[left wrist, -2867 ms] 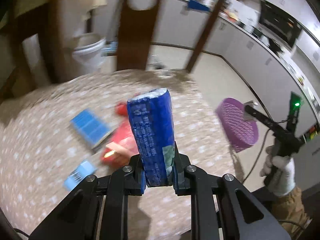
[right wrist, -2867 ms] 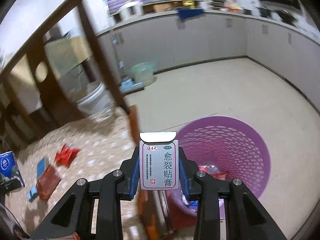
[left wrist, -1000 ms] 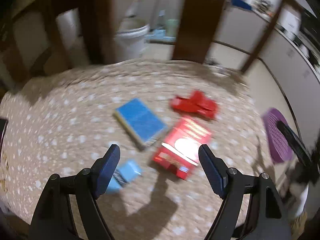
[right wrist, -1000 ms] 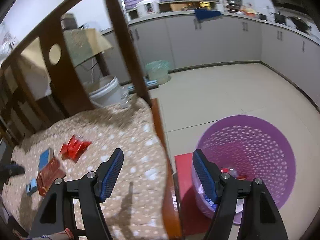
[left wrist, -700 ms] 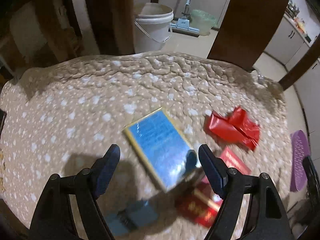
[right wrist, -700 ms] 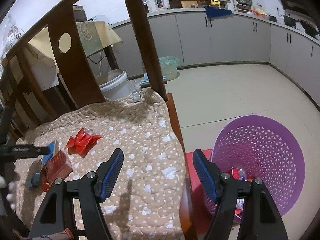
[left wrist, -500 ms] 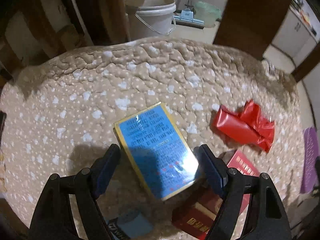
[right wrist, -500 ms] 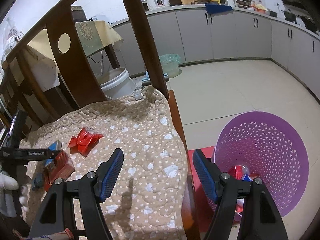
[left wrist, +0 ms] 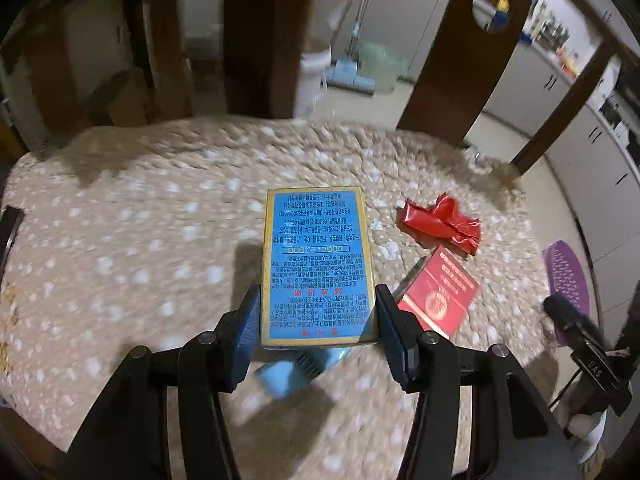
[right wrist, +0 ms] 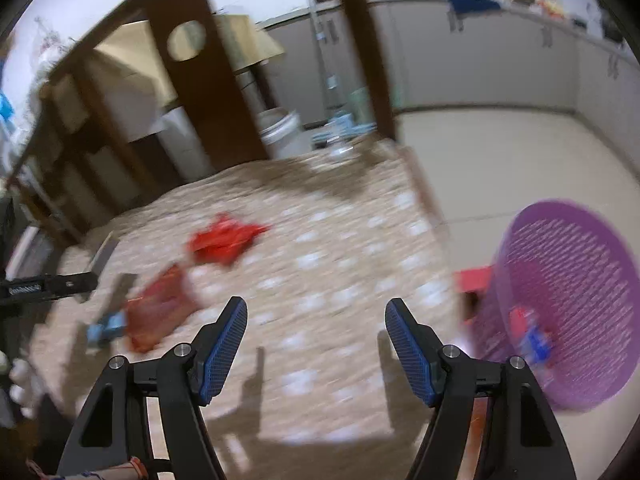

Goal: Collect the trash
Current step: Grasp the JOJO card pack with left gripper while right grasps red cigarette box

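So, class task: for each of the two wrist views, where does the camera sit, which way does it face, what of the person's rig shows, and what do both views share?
Left wrist: behind the left gripper, looking down at the blue box it clamps.
Right wrist: behind the open right gripper, facing the quilted table and purple basket.
Shared: red wrapper, red packet.

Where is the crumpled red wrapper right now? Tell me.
In the left wrist view the crumpled red wrapper lies on the quilted cloth, right of the blue box and just beyond the flat red packet.
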